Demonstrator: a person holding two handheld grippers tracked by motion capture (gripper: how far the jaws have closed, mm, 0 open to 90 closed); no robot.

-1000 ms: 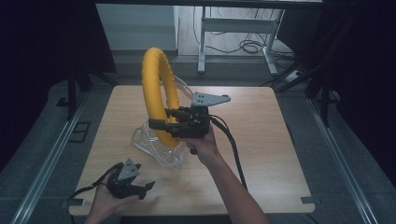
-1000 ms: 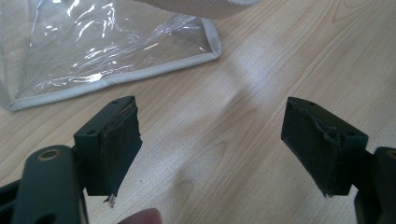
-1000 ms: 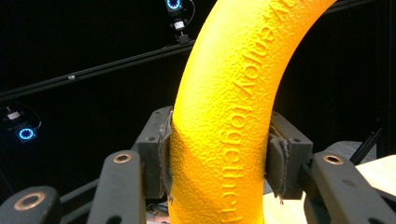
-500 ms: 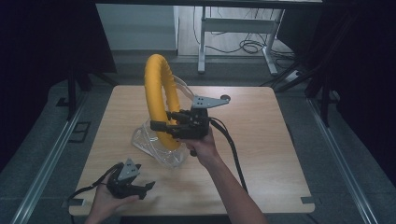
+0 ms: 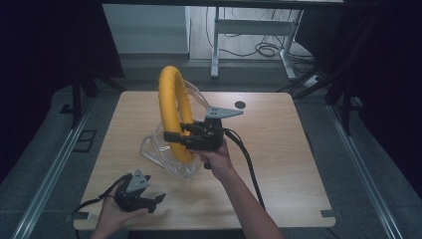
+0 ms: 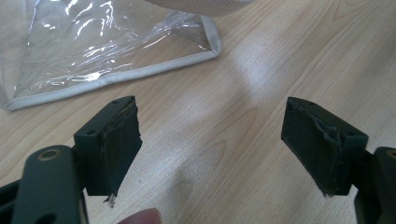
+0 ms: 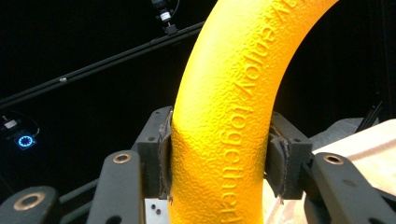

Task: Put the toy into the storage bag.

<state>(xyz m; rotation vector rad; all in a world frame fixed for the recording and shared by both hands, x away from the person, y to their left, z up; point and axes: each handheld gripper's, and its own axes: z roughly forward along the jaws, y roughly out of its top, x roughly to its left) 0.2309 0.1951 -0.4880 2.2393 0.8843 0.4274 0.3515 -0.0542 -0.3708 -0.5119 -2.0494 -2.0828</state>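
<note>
Yellow ring (image 5: 174,112), a textured foam hoop with raised lettering along its curve, stood upright on edge at the middle of the wooden table (image 5: 288,149), its lower arc sunk in the open mouth of a clear plastic bag (image 5: 161,152) with a pale bound hem. The right gripper (image 5: 171,138) was clamped across the ring's near lower side, approaching level from the right; in the right gripper view both pads (image 7: 164,154) pressed into the foam from either side, so the hoop (image 7: 233,116) sat squarely between the jaws and rose above them. The left gripper (image 5: 158,199) rested low at the near left corner of the table, jaws spread and empty, with the bag's hem (image 6: 116,77) lying just beyond its fingertips (image 6: 119,140) and apart from them. The step in hand appeared to be lowering the ring into the bag. To do it well, the ring was best kept vertical and in line with the opening, and let down slowly so that the film did not fold under it; the idle left gripper would have served by pinching the near hem to hold the mouth wide and stop the bag sliding. The likely fault was foam dragging on the plastic and tipping the bag toward the far side.
</note>
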